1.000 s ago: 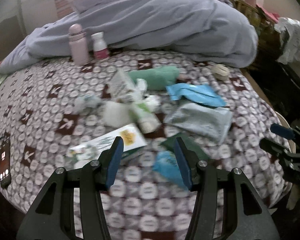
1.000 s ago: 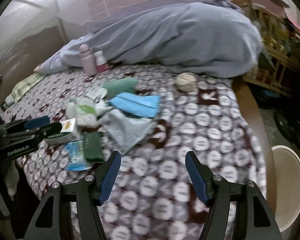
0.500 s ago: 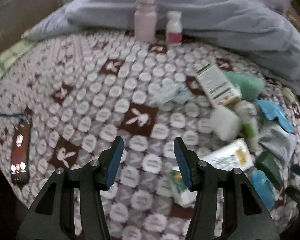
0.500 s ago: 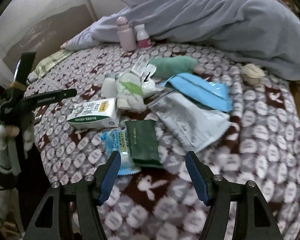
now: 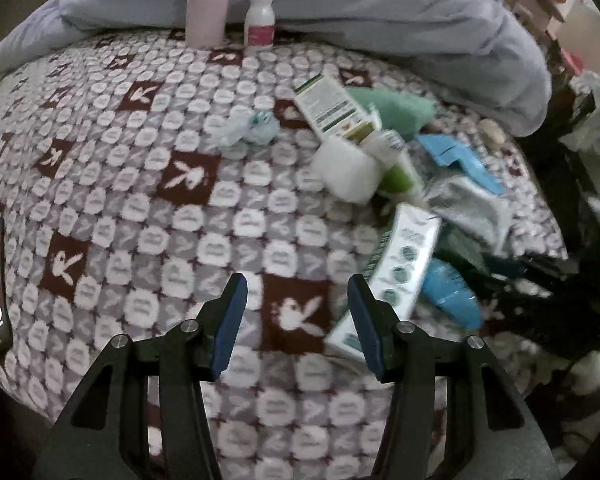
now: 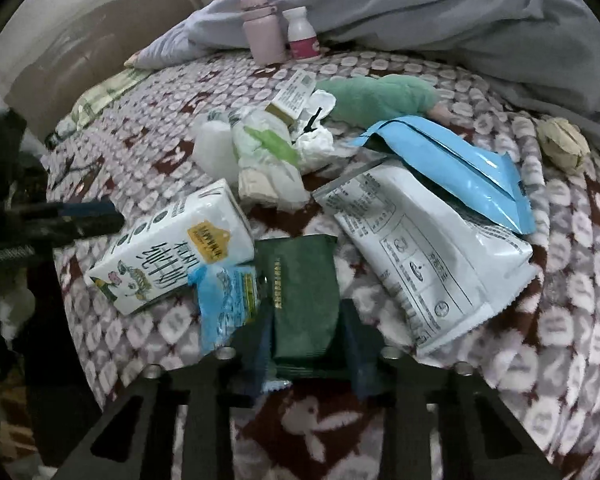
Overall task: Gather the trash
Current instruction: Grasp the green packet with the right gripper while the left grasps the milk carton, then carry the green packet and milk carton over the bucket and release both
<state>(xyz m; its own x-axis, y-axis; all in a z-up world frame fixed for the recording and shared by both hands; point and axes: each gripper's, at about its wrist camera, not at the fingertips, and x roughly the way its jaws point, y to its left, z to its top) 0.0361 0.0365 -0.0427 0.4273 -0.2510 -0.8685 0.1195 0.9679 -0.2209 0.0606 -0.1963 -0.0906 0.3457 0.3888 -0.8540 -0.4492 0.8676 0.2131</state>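
Right gripper (image 6: 306, 354) clamping, jaws just closed on the dark green packet (image 6: 300, 300). Left gripper (image 5: 296, 320) over the bed (image 5: 148, 208), jaws released, holding nothing.

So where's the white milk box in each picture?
Left wrist view: the milk box lies right of centre, just beyond the open left gripper's right finger.
Right wrist view: the milk box lies left of centre, beside the dark green packet that the right gripper has closed on.
Shared landmark: the pink bottle standing at the far edge, by the blue-grey duvet.
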